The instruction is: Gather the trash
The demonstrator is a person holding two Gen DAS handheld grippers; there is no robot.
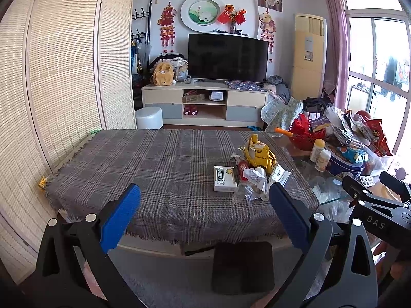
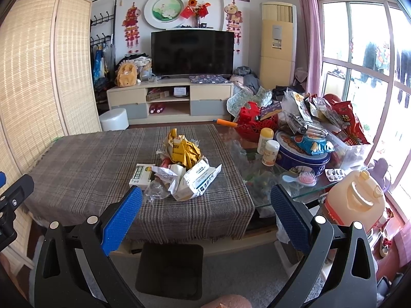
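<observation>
Both views look forward along their own blue-padded fingers, from just off the near edge of the table (image 1: 159, 169) and a little above it, facing the television (image 1: 227, 57) on the far wall.

The left wrist view stands further left, taking in more of the woven screen (image 1: 64, 71). It catches the right hand-held gripper (image 1: 370, 187) at its right edge.

The right wrist view stands further right, nearer the window (image 2: 359, 59).

Both share the table (image 2: 90, 164), the trash pile (image 1: 253, 169) (image 2: 179, 169), the television (image 2: 192, 52) and the blue tin (image 1: 344, 164) (image 2: 300, 157).
</observation>
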